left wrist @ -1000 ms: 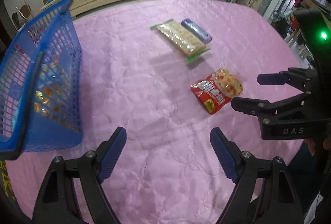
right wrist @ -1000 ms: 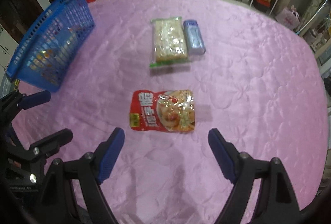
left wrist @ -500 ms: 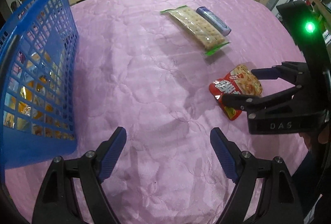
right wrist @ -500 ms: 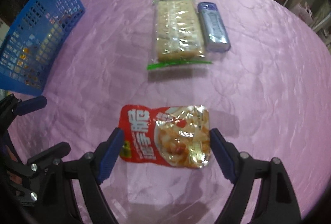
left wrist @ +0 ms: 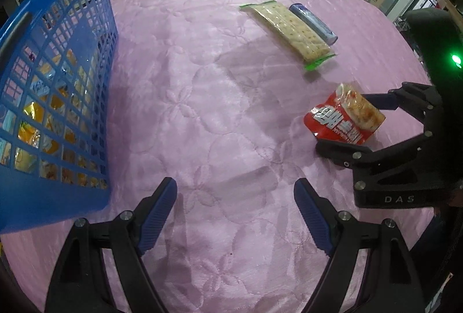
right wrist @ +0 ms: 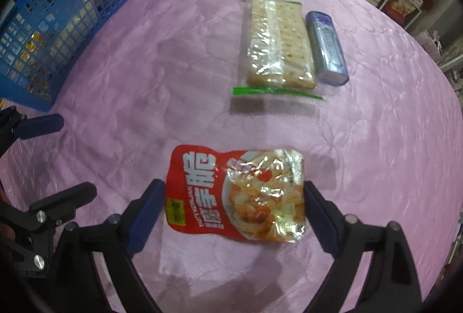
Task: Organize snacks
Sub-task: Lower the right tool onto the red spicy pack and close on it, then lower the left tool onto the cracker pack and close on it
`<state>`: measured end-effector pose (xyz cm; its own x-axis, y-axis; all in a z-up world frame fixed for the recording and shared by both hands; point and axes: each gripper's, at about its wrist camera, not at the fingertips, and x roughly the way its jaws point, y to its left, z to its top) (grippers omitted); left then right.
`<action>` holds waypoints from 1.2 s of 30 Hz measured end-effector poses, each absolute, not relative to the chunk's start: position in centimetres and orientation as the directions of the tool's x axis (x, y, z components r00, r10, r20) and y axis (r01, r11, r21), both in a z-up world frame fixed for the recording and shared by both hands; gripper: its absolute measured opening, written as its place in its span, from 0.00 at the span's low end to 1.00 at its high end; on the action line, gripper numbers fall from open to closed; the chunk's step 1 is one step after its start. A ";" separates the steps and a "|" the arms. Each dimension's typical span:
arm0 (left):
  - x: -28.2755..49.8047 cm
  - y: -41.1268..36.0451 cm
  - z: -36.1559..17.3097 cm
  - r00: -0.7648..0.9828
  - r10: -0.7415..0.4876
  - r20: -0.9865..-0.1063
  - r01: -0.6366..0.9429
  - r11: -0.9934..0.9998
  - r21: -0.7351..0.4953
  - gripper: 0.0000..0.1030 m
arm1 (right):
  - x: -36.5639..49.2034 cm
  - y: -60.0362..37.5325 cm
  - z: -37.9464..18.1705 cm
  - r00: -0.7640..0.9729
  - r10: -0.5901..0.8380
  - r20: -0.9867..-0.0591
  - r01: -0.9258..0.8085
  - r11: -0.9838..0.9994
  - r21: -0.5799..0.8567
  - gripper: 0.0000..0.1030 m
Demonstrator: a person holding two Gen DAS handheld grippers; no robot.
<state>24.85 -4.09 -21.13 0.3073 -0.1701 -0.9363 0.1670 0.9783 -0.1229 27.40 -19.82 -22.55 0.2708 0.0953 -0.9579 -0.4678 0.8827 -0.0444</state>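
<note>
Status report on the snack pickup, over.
Right gripper jaws open, straddling red snack pouch. Left gripper open, empty, beside blue basket. Nothing blocking.

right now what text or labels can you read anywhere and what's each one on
"DAS": on the black body of the right tongs, seen from the left wrist view.
"TASTY KONJAK": small print on the red snack pouch, beside large white Chinese characters.
Yellow label on the pouch's corner: too blurred to read.
Blue packet: print too blurred to read.
Cracker pack: no readable text.

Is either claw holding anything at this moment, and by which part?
Nothing is held. The right claw stands open astride the red snack pouch on the pink cloth; the left claw is open over bare cloth.
</note>
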 end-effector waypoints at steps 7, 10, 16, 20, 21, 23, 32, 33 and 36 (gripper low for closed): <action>24.6 -4.2 -20.4 0.315 -0.170 -0.934 0.172 0.978 -0.120 0.79 | 25.6 -18.1 -21.0 0.320 0.126 -0.939 -0.506 0.860 -0.058 0.08; 24.8 -4.7 -19.9 0.319 -0.171 -0.932 0.176 0.977 -0.119 0.79 | 25.7 -19.2 -20.9 0.312 0.171 -0.935 -0.468 0.884 0.005 0.05; 26.4 -5.4 -18.3 0.343 -0.200 -0.918 0.154 0.976 -0.155 0.79 | 25.9 -21.2 -19.2 0.362 0.197 -0.911 -0.428 0.903 0.025 0.05; 28.1 -6.2 -17.4 0.358 -0.201 -0.912 0.127 0.978 -0.165 0.79 | 27.1 -23.2 -17.6 0.403 0.208 -0.891 -0.411 0.911 0.027 0.05; 28.6 -6.5 -17.2 0.360 -0.201 -0.911 0.124 0.978 -0.166 0.79 | 27.2 -23.6 -17.3 0.413 0.211 -0.886 -0.407 0.913 0.028 0.05; 29.6 -7.3 -17.1 0.360 -0.199 -0.912 0.125 0.979 -0.164 0.79 | 27.8 -24.5 -16.5 0.441 0.220 -0.870 -0.398 0.917 0.030 0.05; 34.4 -11.6 -18.6 0.326 -0.202 -0.924 0.132 0.977 -0.167 0.79 | 30.4 -27.6 -16.8 0.470 0.177 -0.865 -0.331 0.944 0.013 0.05; 34.8 -12.1 -18.9 0.316 -0.212 -0.925 0.136 0.975 -0.177 0.79 | 30.6 -27.9 -16.8 0.472 0.173 -0.865 -0.323 0.946 0.013 0.05; 35.8 -13.5 -19.3 0.296 -0.236 -0.925 0.139 0.969 -0.203 0.79 | 31.0 -28.9 -16.9 0.481 0.157 -0.862 -0.298 0.955 0.007 0.05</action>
